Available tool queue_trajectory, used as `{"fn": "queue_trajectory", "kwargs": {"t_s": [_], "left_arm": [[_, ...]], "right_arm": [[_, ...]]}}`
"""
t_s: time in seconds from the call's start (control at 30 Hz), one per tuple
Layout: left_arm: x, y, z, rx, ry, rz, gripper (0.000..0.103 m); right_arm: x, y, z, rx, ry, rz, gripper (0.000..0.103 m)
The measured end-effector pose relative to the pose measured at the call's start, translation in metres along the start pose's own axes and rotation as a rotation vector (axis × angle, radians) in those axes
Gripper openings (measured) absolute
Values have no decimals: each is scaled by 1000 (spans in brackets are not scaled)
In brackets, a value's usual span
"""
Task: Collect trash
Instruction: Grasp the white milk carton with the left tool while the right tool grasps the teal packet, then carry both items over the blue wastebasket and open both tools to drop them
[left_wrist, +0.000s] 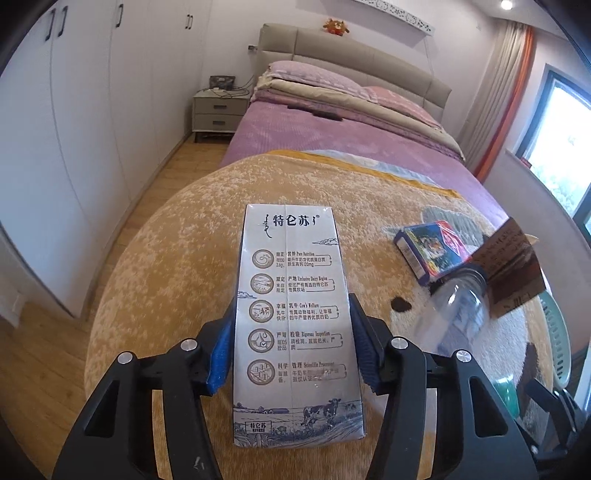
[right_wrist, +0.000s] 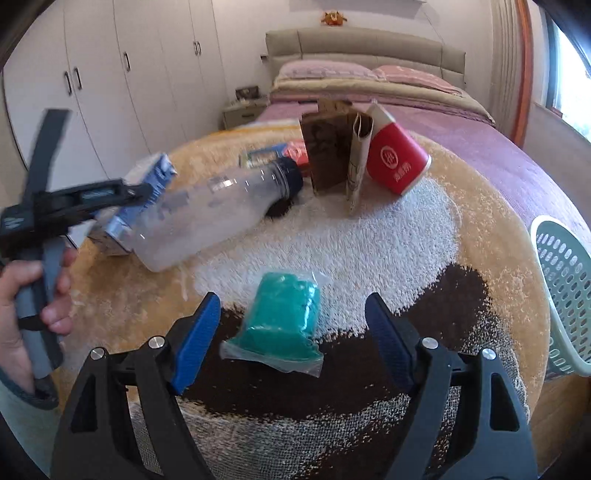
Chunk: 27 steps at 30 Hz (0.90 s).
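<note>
A white and blue milk carton (left_wrist: 288, 251) lies lengthwise on the yellow plush blanket (left_wrist: 166, 258). My left gripper (left_wrist: 293, 306) is shut on it, blue pads pressed to both long sides. In the right wrist view a hand (right_wrist: 22, 295) holds that gripper at the left, with the carton (right_wrist: 147, 184) in it. My right gripper (right_wrist: 292, 301) stands open just short of a teal packet in a clear bag (right_wrist: 284, 321), not touching it. A clear plastic bottle (right_wrist: 218, 210) lies on its side beside the carton.
Behind the bottle lie a small colourful box (right_wrist: 273, 155), a brown paper bag (right_wrist: 328, 151) and a tipped red paper cup (right_wrist: 397, 162). A pale green perforated basket (right_wrist: 565, 280) stands at the right edge. Wardrobes line the left wall.
</note>
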<state>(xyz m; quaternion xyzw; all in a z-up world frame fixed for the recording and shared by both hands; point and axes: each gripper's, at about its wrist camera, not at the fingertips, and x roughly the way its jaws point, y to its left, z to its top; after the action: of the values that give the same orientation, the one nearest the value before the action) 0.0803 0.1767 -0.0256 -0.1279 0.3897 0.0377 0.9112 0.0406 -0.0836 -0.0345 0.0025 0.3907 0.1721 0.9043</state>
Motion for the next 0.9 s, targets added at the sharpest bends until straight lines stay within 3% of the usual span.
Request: {"fn": "queue_trajectory", "kwargs": {"t_s": [0.17, 0.2, 0.43, 0.6, 0.9], "left_arm": [[-20, 0, -11, -25, -35, -32, 53], [-26, -2, -13, -21, -45, -37, 53], [-62, -23, -16, 18, -106, -74, 53], [-82, -61, -17, 79, -139, -140, 53], [-76, -152, -20, 179, -113, -328, 53]], "right_arm": [[11, 3, -2, -25, 46, 2, 51], [11, 3, -2, -25, 46, 2, 40], [-7, -1, -5, -31, 5, 7, 36], [-35, -30, 1, 27, -54, -14, 36], [-84, -102, 14, 117, -141, -168, 36]]}}
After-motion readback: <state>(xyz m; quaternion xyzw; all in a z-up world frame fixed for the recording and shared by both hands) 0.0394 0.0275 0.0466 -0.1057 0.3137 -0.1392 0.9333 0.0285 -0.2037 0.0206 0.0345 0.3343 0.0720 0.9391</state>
